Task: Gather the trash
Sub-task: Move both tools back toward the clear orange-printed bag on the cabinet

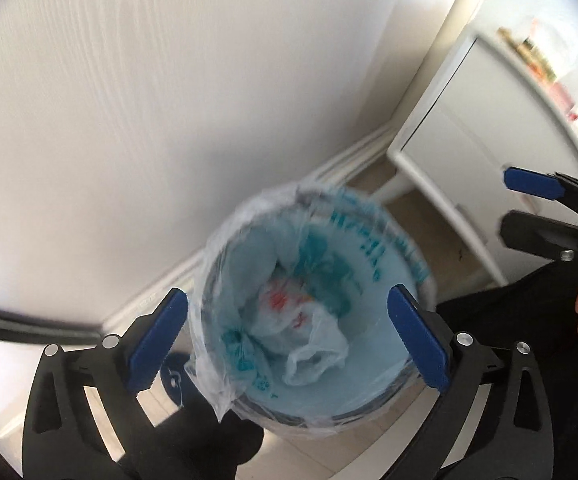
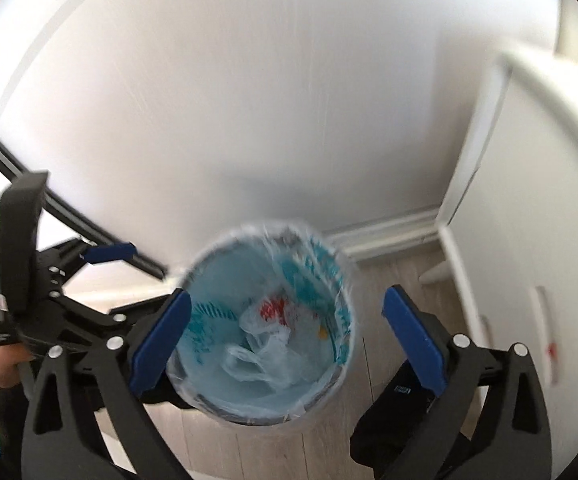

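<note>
A round bin lined with a clear and blue printed plastic bag [image 1: 373,248] stands on the floor by a white wall; it also shows in the right wrist view [image 2: 321,272]. Crumpled plastic bags with red print [image 1: 309,340] [image 2: 265,356] lie inside it. My left gripper [image 1: 289,336] hangs open and empty above the bin's mouth. My right gripper [image 2: 285,336] is also open and empty above the bin. The right gripper shows at the right edge of the left wrist view [image 1: 529,208], and the left gripper shows at the left of the right wrist view [image 2: 101,264].
A white cabinet [image 1: 469,132] [image 2: 529,208] with legs stands right of the bin, with bottles on a shelf [image 1: 537,56] behind. A white skirting board [image 2: 393,232] runs along the wall. The floor is pale wood planks [image 2: 385,280]. The person's dark legs and shoe [image 2: 397,408] are near the bin.
</note>
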`<control>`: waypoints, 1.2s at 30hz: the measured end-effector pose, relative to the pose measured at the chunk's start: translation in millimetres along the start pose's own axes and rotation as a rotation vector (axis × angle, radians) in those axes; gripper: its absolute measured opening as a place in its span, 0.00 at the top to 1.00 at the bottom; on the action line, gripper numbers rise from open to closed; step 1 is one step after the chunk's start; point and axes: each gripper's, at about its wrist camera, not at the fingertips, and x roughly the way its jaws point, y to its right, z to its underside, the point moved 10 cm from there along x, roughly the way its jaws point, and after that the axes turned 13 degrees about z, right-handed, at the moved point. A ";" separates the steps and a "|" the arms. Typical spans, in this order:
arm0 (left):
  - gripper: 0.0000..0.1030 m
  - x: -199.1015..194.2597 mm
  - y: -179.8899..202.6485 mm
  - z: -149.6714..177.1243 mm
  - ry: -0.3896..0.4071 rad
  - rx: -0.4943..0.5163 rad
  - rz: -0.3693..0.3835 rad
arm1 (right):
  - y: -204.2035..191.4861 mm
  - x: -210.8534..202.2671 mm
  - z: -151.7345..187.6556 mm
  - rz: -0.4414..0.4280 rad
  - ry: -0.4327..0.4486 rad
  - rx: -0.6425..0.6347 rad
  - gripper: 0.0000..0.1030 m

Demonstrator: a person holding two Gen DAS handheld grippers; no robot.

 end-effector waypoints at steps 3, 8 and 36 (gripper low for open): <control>0.06 -21.3 19.8 -17.0 0.049 0.043 -0.002 | 11.1 -39.8 -17.0 -0.005 0.080 0.043 0.08; 0.06 -51.7 63.2 -49.6 0.114 0.122 0.015 | 41.4 -115.7 -37.2 0.004 0.202 0.109 0.08; 0.06 -71.1 374.5 -243.4 0.241 0.660 0.255 | 345.9 -302.4 -79.3 0.412 0.418 0.233 0.08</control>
